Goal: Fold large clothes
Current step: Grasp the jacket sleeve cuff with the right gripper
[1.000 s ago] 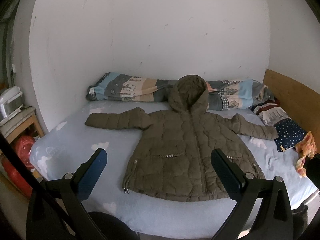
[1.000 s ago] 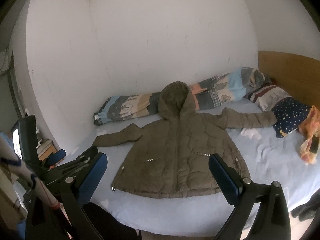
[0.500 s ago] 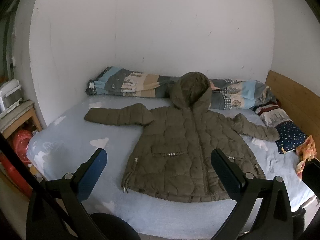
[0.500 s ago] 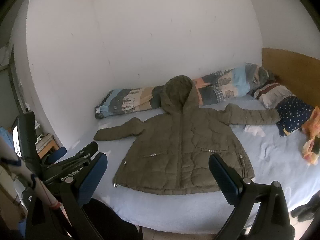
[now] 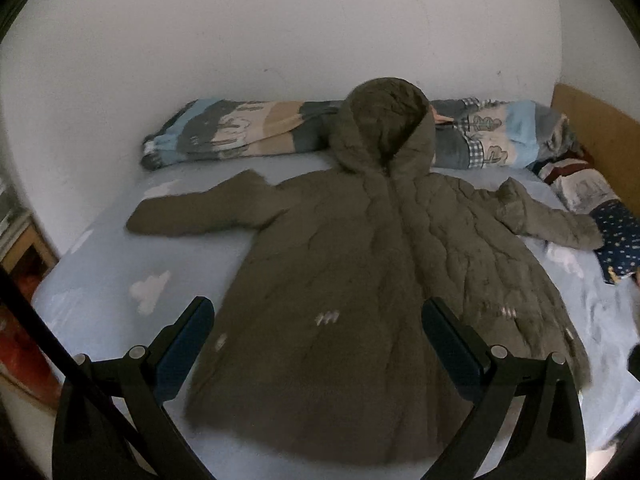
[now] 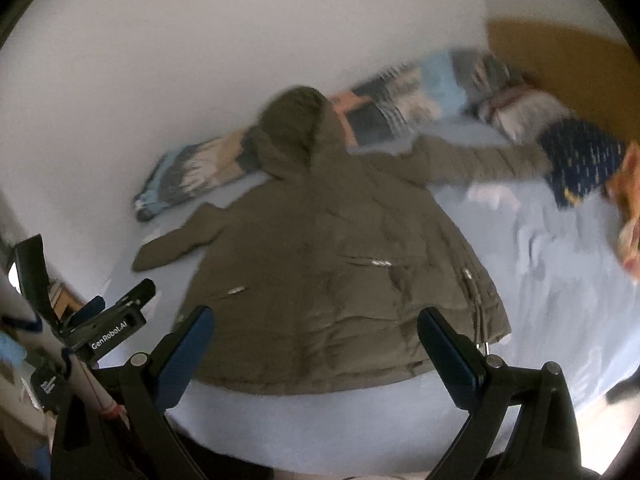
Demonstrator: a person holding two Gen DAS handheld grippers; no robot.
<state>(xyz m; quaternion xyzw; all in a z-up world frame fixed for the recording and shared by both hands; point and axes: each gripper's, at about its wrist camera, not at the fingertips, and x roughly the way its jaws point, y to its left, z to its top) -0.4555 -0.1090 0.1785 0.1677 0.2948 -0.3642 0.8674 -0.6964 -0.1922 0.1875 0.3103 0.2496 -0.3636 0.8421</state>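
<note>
Jacket (image 5: 372,280) flat on bed (image 5: 120,280), front up, sleeves spread, hood toward wall. Left gripper (image 5: 318,344) and right gripper (image 6: 314,344) both wide, empty, above jacket hem. Risk: puffy quilting slips from pinch; thick hem bunches, fold goes crooked.

Olive quilted jacket (image 5: 360,280) on pale-blue cloud-print sheet (image 5: 152,280); navy star-dotted pillow (image 5: 618,240).

Left gripper (image 5: 318,344), right gripper (image 6: 314,344) agape
</note>
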